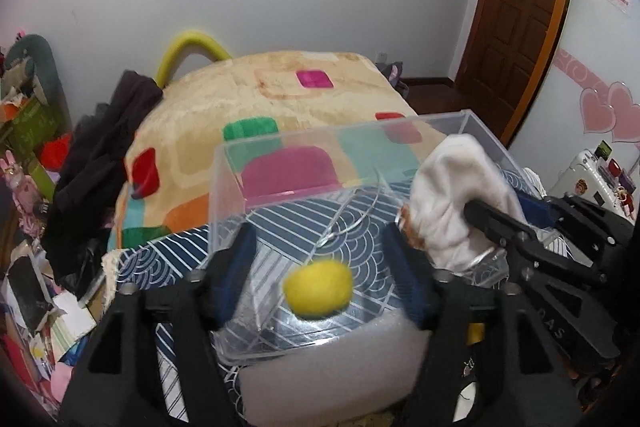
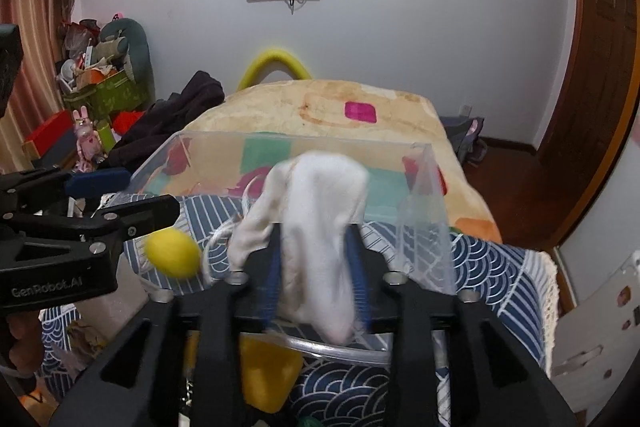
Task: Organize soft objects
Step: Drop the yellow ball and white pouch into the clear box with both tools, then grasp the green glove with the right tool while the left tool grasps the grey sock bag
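A clear plastic box (image 1: 230, 187) (image 2: 424, 211) sits on the blue patterned cloth (image 1: 288, 231) on the bed. A yellow felt ball (image 1: 318, 289) (image 2: 173, 254) is blurred in the air inside the box, between my left gripper's open fingers (image 1: 320, 267). The left gripper also shows in the right wrist view (image 2: 128, 195). My right gripper (image 2: 314, 263) (image 1: 486, 219) is shut on a white cloth (image 2: 320, 227) (image 1: 448, 203) and holds it over the box's near right part. A yellow soft object (image 2: 268, 379) lies below the right gripper, outside the box.
A beige blanket with coloured squares (image 1: 280, 87) covers the bed behind the box. Dark clothing (image 1: 96, 155) hangs at the bed's left side. Cluttered boxes and toys (image 2: 96, 95) stand at the left. A wooden door (image 1: 516, 7) is at the right.
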A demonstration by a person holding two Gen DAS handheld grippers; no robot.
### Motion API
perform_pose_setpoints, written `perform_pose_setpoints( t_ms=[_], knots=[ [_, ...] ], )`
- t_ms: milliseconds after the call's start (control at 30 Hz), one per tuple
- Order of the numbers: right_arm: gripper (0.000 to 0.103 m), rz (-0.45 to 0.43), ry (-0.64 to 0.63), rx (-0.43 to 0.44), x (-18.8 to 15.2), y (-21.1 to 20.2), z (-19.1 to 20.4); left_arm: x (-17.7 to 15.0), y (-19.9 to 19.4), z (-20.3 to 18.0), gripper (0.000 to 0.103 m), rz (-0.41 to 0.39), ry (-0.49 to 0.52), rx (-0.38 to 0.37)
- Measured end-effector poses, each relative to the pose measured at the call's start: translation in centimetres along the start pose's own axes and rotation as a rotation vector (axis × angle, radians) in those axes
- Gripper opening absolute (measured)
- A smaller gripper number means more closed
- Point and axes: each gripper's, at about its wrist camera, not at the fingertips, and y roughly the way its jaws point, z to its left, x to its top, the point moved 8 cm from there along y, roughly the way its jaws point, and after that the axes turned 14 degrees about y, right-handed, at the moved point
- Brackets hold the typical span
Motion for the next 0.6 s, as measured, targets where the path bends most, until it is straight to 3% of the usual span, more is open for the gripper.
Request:
perform_pose_setpoints(
  t_ms=[100, 233, 367, 500, 600],
  knots=[
    [0.046, -0.041, -0.004, 0.004, 0.7, -1.0, 0.1, 0.4, -1.2, -0.3, 0.069, -0.028, 0.021, 0.026],
    [0.048, -0.086, 0.01, 0.006, 1.6, -2.6, -0.4, 0.8, -3.2, -0.3, 0.084, -0.066, 0.023, 0.035],
    [0.064, -0.133, 0.044, 0.041, 2.2, -4.5, -0.7, 0.9, -6.0, 0.3, 0.095, -0.124, 0.005, 0.059],
    [0.069, -0.188, 0.054, 0.062, 2.1, -6.9, -0.8, 0.2, -8.8, 0.7, 0.097, -0.175, -0.011, 0.075],
    [0.08, -0.208, 0.06, 0.089, 1.6, -8.0, -0.5, -0.8, -10.0, 0.7, 0.1, -0.189, -0.018, 0.08]
  ],
)
